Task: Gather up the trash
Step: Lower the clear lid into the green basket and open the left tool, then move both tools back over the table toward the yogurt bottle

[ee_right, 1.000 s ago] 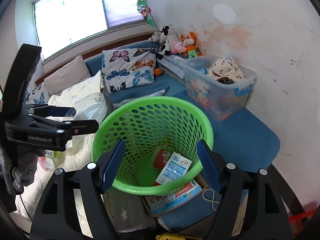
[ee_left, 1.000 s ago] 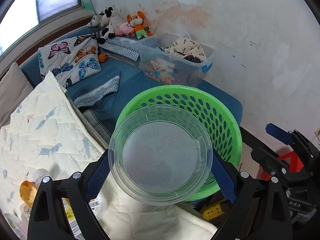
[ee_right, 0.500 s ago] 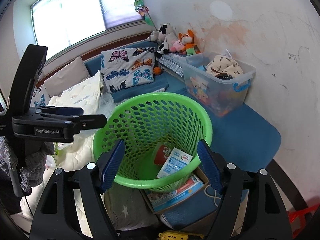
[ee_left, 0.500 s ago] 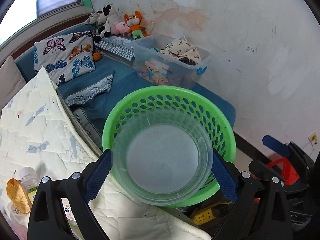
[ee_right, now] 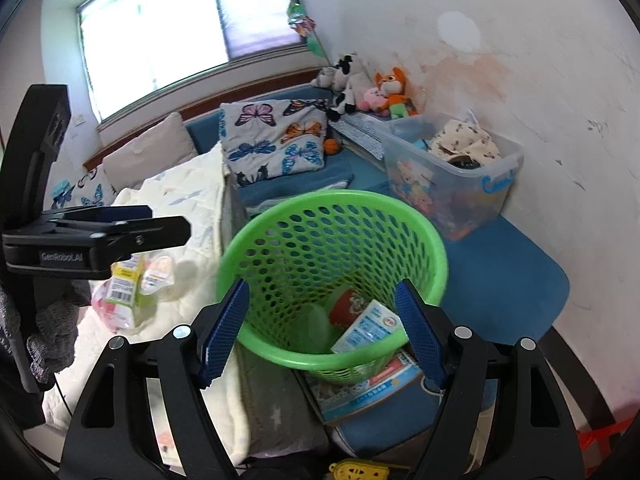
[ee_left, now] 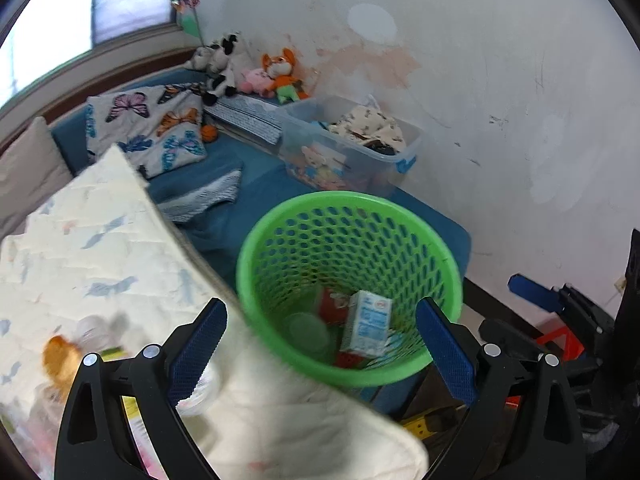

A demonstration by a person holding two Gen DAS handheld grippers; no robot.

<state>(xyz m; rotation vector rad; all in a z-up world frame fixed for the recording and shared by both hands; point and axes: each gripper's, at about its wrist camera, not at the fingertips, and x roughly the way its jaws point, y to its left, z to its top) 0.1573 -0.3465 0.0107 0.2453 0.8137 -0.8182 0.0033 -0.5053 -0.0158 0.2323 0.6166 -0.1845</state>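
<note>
My left gripper point(ee_left: 320, 354) hangs wide and empty over the green perforated plastic basket point(ee_left: 348, 216), the clear plastic lid point(ee_left: 308, 332) lying inside, while my right gripper point(ee_right: 322, 330), holding nothing, is opening, so next I go for the wrappers point(ee_right: 132, 280) at nine o'clock on the quilt point(ee_left: 80, 248).

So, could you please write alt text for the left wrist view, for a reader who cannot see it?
An open, empty left claw hangs over a green perforated plastic basket holding a white and blue carton, a clear round plastic lid and a red package. A cream quilted blanket lies to the left.
</note>
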